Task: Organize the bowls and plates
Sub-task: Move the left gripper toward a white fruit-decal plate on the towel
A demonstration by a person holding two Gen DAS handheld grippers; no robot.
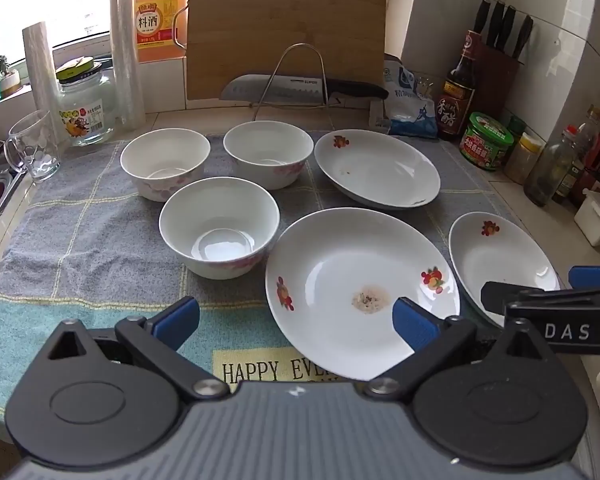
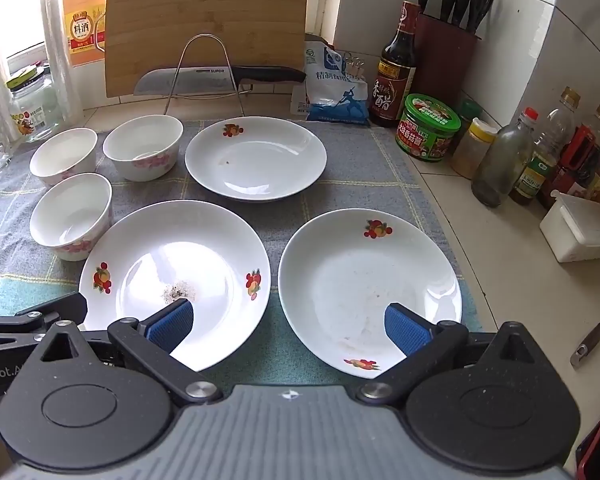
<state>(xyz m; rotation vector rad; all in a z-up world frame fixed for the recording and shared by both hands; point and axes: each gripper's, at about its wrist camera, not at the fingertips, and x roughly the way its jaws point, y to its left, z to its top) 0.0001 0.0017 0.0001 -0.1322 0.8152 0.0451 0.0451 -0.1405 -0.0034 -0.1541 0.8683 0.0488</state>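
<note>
Three white bowls with pink flowers stand on a grey towel: near (image 1: 219, 227) (image 2: 71, 215), far left (image 1: 165, 163) (image 2: 63, 156), far middle (image 1: 268, 153) (image 2: 142, 147). Three white plates with fruit prints lie to their right: a near one with crumbs (image 1: 360, 292) (image 2: 176, 280), a far one (image 1: 377, 168) (image 2: 255, 158) and a right one (image 1: 500, 260) (image 2: 370, 288). My left gripper (image 1: 296, 322) is open and empty above the crumbed plate's near edge. My right gripper (image 2: 288, 326) is open and empty, between the two near plates, and shows in the left wrist view (image 1: 548, 300).
A cutting board (image 1: 286, 32), a knife on a wire rack (image 1: 296, 88), bottles and jars (image 1: 486, 146) stand at the back and right. A glass mug (image 1: 34, 150) and a jar (image 1: 85, 108) stand at the left. A white box (image 2: 578, 232) sits on the right counter.
</note>
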